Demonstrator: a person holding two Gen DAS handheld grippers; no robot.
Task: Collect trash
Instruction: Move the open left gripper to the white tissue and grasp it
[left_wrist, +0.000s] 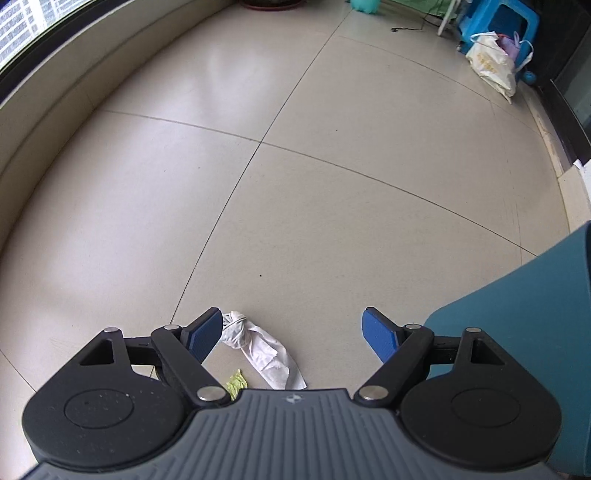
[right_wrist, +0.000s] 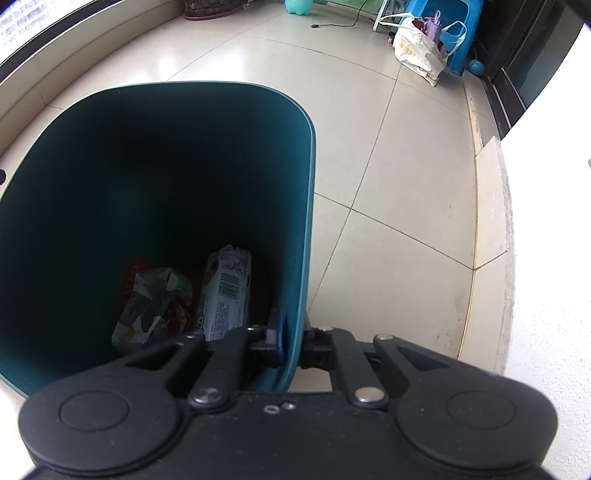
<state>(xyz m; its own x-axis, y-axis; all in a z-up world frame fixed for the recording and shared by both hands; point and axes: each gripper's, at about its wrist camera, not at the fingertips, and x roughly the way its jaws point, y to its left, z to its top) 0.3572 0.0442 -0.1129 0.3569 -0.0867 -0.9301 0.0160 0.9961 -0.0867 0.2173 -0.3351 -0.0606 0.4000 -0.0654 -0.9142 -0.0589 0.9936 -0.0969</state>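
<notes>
The left gripper (left_wrist: 291, 334) is hanging low over the glossy beige tiled floor (left_wrist: 332, 206) with its black linkage arms splayed and its blue ribbed pads (left_wrist: 205, 334) spread wide, holding nothing. Just right of the left pad, a crumpled white tissue twisted into a knot at one end (left_wrist: 258, 349) is lying flat on the tile, and a small scrap of yellow-green paper (left_wrist: 236, 382) is lying near it, partly hidden under the gripper body. Both pieces are sitting inside the open span of the fingers, closer to the left one.

Further right, the smooth teal plastic trash bin with rounded corners (right_wrist: 166, 177) is showing as a matte wall at the edge of the left wrist view. The right gripper (right_wrist: 293, 341) is pinching the bin's thin rim, one finger inside and one outside, pressed together on the wall. Inside, at the bottom, a crinkled green-and-white wrapper (right_wrist: 155, 306) and a white printed packet with a barcode (right_wrist: 227, 291) are lying against a reddish wrapper that is too dark to read.

The step in hand looks like picking up the tissue. The next move probably calls for shifting the left gripper forward and slightly left so the knot is centred, lowering until the pads are nearly touching the tile, then closing on the soft, compressible bulk. The thin scrap will likely be harder to pinch off the slick surface.
</notes>
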